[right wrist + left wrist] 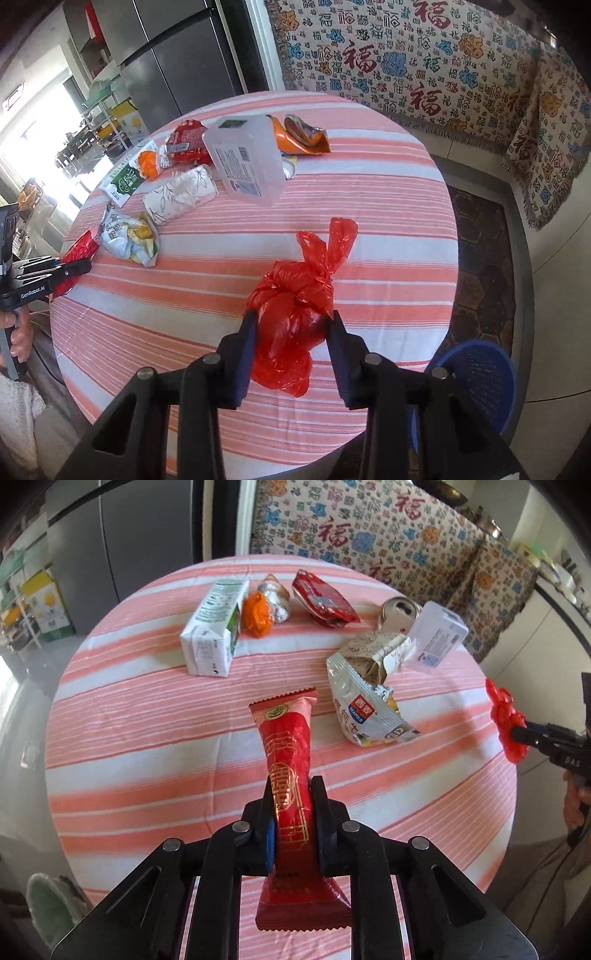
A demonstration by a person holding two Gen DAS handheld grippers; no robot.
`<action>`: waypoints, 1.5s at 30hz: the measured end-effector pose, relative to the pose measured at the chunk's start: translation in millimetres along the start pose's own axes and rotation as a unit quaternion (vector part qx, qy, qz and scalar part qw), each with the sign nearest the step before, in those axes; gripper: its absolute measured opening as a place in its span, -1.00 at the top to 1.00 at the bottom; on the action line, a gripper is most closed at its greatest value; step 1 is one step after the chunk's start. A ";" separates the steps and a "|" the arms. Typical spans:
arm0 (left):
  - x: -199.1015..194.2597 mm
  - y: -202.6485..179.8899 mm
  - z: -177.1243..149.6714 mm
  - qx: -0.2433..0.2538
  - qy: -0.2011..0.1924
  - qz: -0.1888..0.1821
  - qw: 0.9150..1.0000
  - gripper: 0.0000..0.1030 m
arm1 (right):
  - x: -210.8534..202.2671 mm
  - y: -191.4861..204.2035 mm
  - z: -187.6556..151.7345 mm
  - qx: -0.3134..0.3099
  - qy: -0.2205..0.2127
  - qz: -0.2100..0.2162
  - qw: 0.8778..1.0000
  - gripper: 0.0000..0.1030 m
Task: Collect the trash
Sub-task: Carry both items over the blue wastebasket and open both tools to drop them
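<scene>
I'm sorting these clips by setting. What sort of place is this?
Most likely a home dining or living area: a round table under a striped cloth, a sofa draped in a patterned throw, and a tall grey fridge behind.

Silver crushed drink can (397,610) at one o'clock is sitting half hidden behind the clear plastic box (437,637). Person's hand (576,805) at three o'clock is getting cut by the frame edge. In the right wrist view, the blue perforated plastic basket (484,384) at four o'clock is partly hiding behind the gripper linkage. Box label text is staying too small to read.
</scene>
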State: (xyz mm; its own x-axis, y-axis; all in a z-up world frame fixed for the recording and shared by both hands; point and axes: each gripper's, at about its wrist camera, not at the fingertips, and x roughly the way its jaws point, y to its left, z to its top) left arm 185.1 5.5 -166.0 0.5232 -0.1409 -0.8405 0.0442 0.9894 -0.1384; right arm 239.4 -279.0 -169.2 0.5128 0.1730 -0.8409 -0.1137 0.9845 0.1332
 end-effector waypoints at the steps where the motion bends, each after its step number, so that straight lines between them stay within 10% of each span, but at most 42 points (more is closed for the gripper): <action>1: -6.9 -0.3 -1.2 -0.003 -0.009 0.000 1.000 0.71 | -4.2 -0.1 -0.6 -0.003 -0.007 0.003 1.000 0.29; 13: -37.8 -103.4 16.2 0.071 -0.054 -0.068 0.994 0.73 | -42.6 -41.3 -15.1 0.033 -0.049 -0.016 0.998 0.29; 30: 51.8 -376.5 7.6 0.205 0.016 -0.203 0.957 0.75 | -72.8 -194.0 -97.9 0.164 -0.056 -0.116 0.978 0.29; 45: 158.7 -479.2 -7.4 0.237 0.081 -0.227 0.941 0.75 | -63.4 -279.0 -147.2 0.228 -0.015 -0.129 0.965 0.29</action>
State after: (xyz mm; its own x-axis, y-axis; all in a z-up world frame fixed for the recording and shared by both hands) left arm 240.7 -491.2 -237.0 0.2234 -0.5178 -0.8258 0.6266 0.7252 -0.2852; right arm 113.4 -568.6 -230.3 0.4999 -0.0853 -0.8619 0.4038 0.9033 0.1448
